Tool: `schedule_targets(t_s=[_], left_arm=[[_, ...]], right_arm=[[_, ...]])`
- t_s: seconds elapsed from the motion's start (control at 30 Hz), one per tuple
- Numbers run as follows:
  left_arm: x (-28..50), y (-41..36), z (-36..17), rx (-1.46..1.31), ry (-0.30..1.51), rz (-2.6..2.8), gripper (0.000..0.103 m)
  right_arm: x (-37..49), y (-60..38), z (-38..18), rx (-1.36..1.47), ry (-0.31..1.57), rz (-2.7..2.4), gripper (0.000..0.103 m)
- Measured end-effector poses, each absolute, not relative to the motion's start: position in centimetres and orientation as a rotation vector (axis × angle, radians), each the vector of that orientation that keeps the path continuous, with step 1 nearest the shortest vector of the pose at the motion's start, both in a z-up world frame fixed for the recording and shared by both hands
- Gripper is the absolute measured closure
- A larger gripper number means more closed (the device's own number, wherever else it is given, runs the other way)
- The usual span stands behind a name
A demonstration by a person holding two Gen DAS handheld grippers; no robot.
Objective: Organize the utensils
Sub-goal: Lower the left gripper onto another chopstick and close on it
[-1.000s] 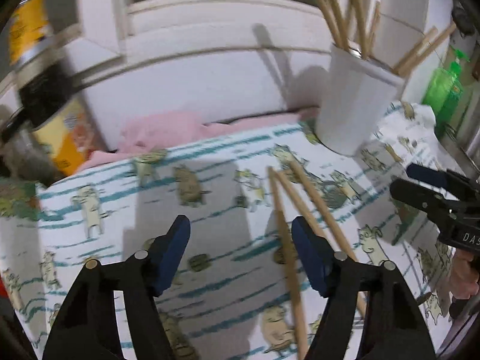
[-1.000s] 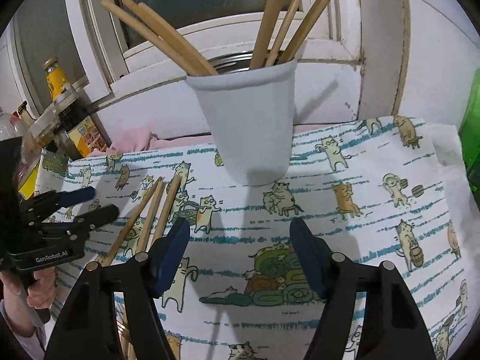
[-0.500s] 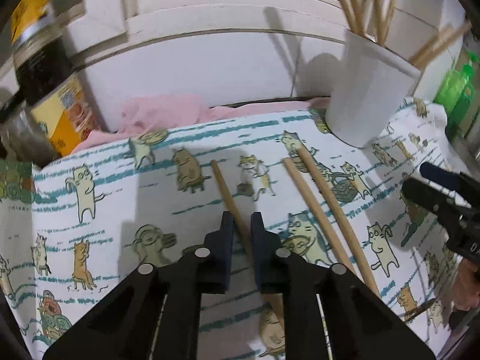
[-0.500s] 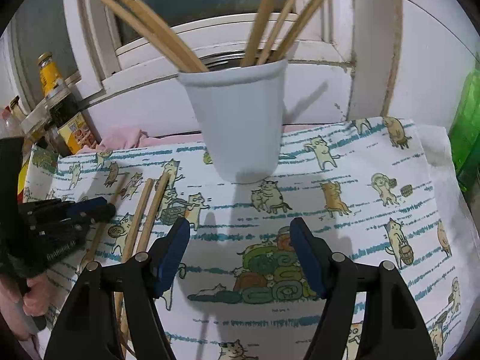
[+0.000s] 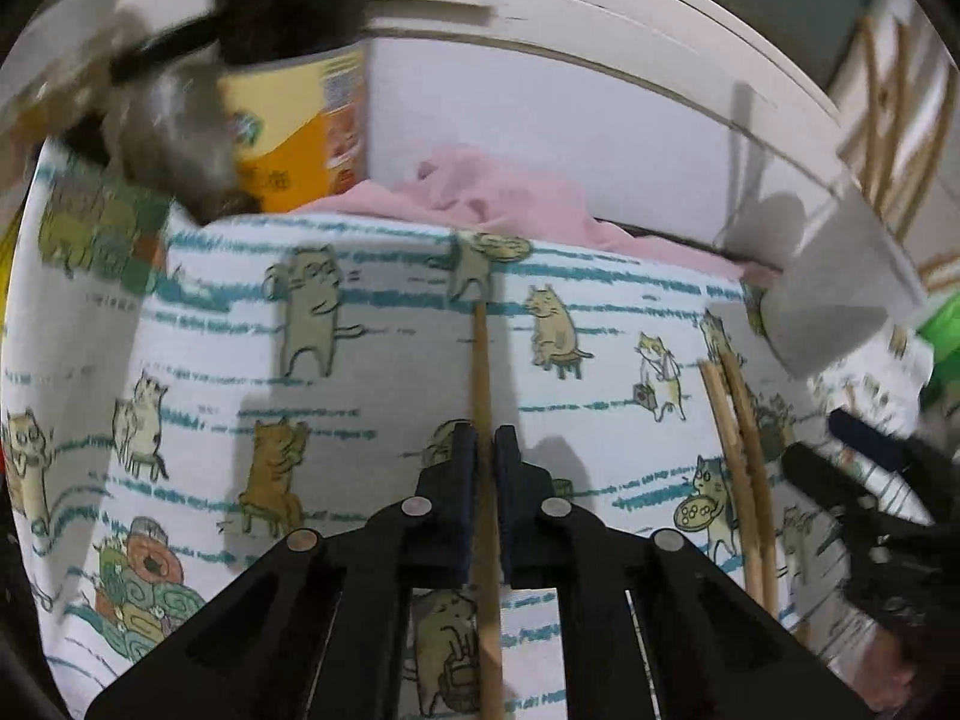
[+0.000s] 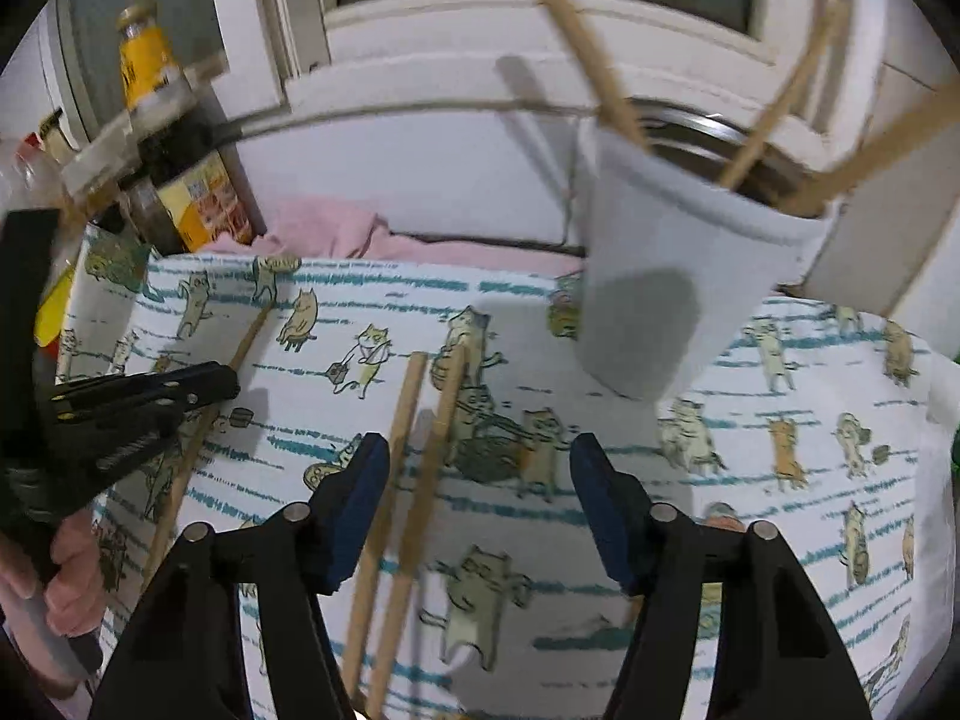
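Left gripper [image 5: 486, 456] (clamped) — chopstick [image 5: 482, 372] between pads

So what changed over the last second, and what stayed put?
The left gripper shut on one chopstick and carried it leftward, apart from the other two chopsticks. The right gripper slid left over that pair, its jaws just closing a little but open, gripping nothing. The white cup stayed standing on the cat-print cloth.

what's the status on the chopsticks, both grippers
Left gripper shut on one chopstick. Right gripper open over two loose chopsticks, closing. White cup beyond, nothing in the way.
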State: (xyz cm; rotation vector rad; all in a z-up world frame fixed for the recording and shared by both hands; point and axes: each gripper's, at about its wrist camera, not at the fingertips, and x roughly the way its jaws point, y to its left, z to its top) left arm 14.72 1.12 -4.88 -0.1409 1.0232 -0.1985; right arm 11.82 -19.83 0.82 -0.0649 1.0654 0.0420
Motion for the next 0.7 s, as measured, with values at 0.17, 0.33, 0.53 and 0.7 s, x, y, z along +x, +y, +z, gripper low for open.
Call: schedule_targets(t_s=[0.17, 0.33, 0.53, 0.7], left_arm=[[14.5, 1.7, -4.6, -0.14, 1.028, -0.189, 0.097], [14.3, 1.6, -4.4, -0.142, 1.036, -0.191, 0.097], [14.7, -1.4, -5.0, -0.039, 1.016, -0.16, 0.096], [14.5, -2.7, -5.2, 0.036, 0.999, -0.138, 0.096]], right_arm=[[13.2, -19.7, -0.8, -0.059, 1.116, 0.03, 0.051], [13.7, -19.8, -1.2, -0.03, 1.123, 0.017, 0.065], [14.3, -19.4, -1.7, -0.081, 1.126, -0.025, 0.08], [14.3, -18.9, -1.8, -0.108, 1.119, -0.02, 0.091]])
